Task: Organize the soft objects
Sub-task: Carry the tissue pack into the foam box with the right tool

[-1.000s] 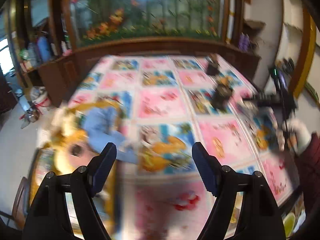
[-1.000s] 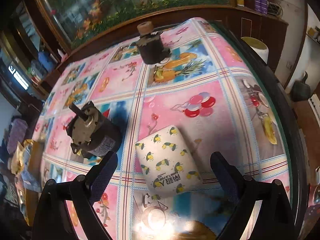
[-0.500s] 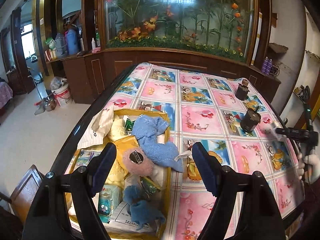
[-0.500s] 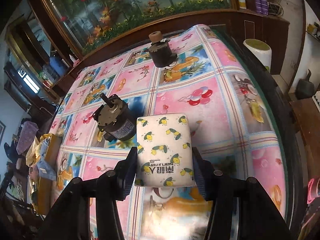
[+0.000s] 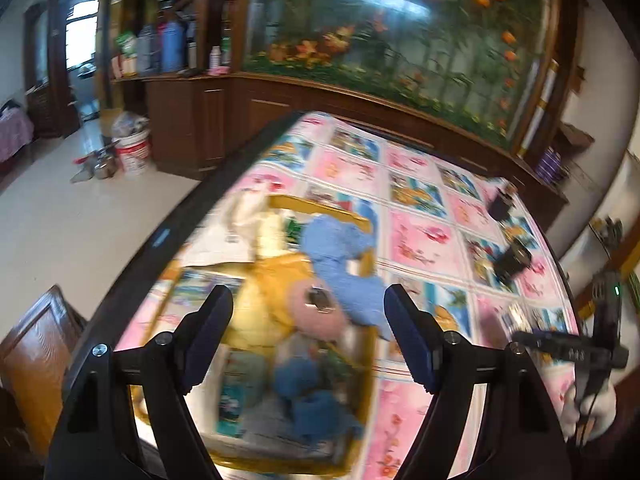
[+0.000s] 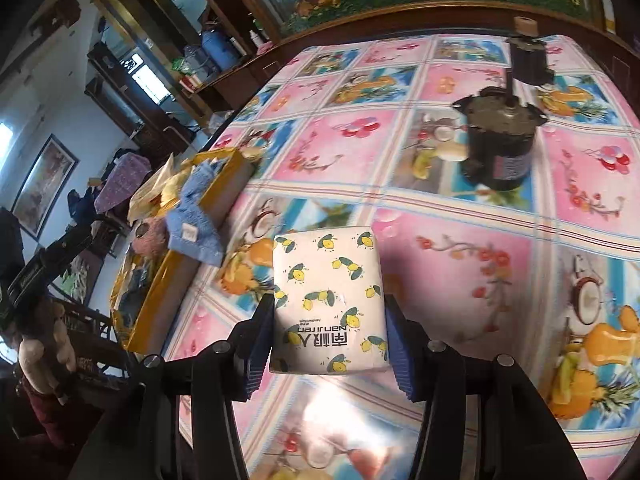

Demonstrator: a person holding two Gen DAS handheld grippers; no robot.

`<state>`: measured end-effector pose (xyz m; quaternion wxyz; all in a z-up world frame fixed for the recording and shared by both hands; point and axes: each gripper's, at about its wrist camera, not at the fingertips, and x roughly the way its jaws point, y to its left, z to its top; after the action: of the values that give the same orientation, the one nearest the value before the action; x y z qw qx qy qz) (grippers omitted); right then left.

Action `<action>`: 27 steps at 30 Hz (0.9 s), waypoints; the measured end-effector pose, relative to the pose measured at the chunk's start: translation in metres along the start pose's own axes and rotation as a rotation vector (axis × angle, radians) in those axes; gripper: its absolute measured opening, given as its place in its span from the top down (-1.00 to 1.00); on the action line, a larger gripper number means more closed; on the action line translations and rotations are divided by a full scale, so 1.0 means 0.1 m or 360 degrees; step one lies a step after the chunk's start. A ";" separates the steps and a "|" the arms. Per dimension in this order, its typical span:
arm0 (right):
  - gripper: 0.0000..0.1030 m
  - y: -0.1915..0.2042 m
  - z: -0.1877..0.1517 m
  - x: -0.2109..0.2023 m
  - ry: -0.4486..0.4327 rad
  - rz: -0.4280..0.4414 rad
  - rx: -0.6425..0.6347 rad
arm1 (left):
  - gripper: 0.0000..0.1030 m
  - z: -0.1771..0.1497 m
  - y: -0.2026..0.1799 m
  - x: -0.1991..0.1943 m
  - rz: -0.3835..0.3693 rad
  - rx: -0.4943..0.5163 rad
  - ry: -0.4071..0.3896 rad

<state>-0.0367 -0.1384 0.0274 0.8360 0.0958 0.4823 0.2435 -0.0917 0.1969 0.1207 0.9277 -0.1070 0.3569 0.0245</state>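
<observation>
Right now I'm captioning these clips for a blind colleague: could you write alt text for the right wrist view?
The right tool grips a white tissue pack printed with lemons, above a fruit-patterned tablecloth. Two dark motors stand farther back on the right; a yellow box of soft items sits at the left.

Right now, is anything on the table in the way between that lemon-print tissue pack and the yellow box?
Nothing visible blocks it. The right gripper holds the tissue pack, and only bare tablecloth lies between it and the yellow box. A blue towel drapes over the box's near wall; the dark motor sits off to the other side.
</observation>
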 end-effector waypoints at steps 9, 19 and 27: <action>-0.03 1.35 0.02 0.42 0.0050 0.0287 -0.0305 | -0.52 -0.15 0.64 0.11 0.0135 -0.0196 0.0053; -0.04 1.73 -0.02 0.59 0.0082 0.0283 -0.0419 | -0.52 -0.25 0.80 0.17 0.0149 -0.0164 0.0051; -0.04 1.93 0.04 0.66 0.0095 0.0239 -0.0477 | -0.52 -0.31 0.82 0.17 0.0323 -0.0108 -0.0027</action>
<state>-0.0661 0.0617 0.0557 0.8057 -0.0016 0.4566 0.3772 -0.1096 0.2693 0.0720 0.9192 -0.1016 0.3571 0.1312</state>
